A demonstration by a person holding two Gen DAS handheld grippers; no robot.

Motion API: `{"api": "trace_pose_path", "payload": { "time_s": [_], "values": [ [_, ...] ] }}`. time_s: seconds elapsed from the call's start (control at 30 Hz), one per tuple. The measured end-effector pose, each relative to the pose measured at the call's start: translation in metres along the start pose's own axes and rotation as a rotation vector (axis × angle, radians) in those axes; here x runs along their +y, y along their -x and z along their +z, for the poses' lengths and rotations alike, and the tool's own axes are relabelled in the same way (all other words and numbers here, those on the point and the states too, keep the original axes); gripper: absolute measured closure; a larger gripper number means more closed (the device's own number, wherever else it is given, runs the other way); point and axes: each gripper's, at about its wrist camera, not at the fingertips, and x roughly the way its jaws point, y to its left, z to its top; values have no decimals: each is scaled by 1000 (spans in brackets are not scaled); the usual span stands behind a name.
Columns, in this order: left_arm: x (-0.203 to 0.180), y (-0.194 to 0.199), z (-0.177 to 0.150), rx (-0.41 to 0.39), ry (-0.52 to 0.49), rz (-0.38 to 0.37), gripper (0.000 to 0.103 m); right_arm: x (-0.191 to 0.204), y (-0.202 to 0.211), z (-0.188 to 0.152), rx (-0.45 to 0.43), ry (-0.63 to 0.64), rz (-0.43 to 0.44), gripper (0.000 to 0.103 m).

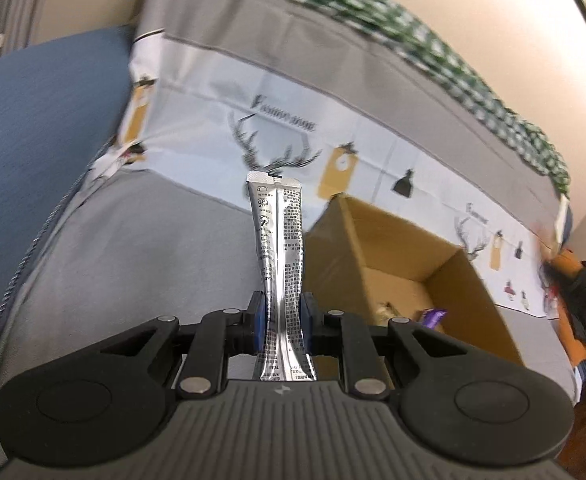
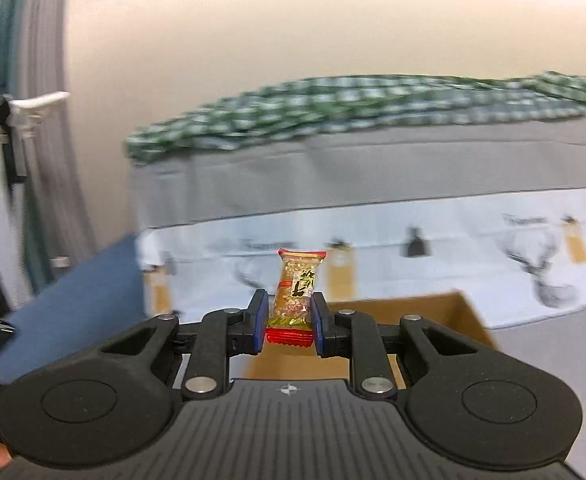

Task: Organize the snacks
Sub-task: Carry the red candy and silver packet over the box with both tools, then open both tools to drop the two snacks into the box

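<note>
My left gripper (image 1: 281, 312) is shut on a long silver stick packet (image 1: 280, 248) that stands upright between the blue pads, held above the grey sofa seat just left of an open cardboard box (image 1: 393, 248). Inside the box lie a purple wrapper (image 1: 433, 316) and a tan snack (image 1: 387, 311). My right gripper (image 2: 289, 312) is shut on a small yellow-and-red peanut candy packet (image 2: 297, 292), held upright above the near edge of the same cardboard box (image 2: 413, 308).
The box rests on a grey sofa seat (image 1: 141, 240) with a white deer-print cloth (image 1: 293, 128) over the backrest. A green checked cloth (image 2: 333, 108) lies along the sofa top. A blue cushion (image 1: 37, 128) is at the left. Dark and orange items (image 1: 581, 292) sit at far right.
</note>
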Motion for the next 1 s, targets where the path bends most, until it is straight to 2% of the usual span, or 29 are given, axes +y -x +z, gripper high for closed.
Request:
{"api": "trace_pose_path", "payload": {
  "time_s": [0.1,0.17,0.2,0.33,0.5,0.6,0.67,0.7,0.73,0.8,0.87,0.9,1.0],
  "values": [
    [-17,-1,-1,-34,-43,-35,84,-27,-9,-19,83,-85,-58,80],
    [-29,-3,-1,-50,-62,-71,84,-40,-10,-20,86,-127,-58,82],
    [-35,-4,-2,-56,-73,-87,84,-43,-10,-20,79,-117,-65,97],
    [-55,-11,-5,-56,-101,-137,84,-57,-10,-23,58,-85,-95,97],
    [-72,-23,-8,-36,-106,-186,84,-73,-9,-34,93,-104,-119,98],
    [-80,-29,-8,-19,-107,-223,83,-79,-10,-36,110,-114,-123,95],
    [-86,-33,-11,9,-114,-263,81,-81,-12,-38,122,-119,-122,85],
    [-88,-35,-13,28,-115,-283,80,-81,-14,-40,130,-118,-123,66],
    [-91,-36,-14,44,-115,-307,71,-80,-15,-42,137,-117,-132,48],
    [-96,-35,-17,37,-134,-330,63,-79,-17,-43,139,-119,-148,40],
    [-98,-35,-19,36,-153,-331,62,-79,-18,-43,136,-123,-145,37],
    [-97,-35,-20,39,-149,-332,62,-79,-18,-43,136,-124,-148,32],
    [-93,-37,-19,49,-135,-324,53,-80,-19,-44,137,-132,-159,23]
  ]
}}
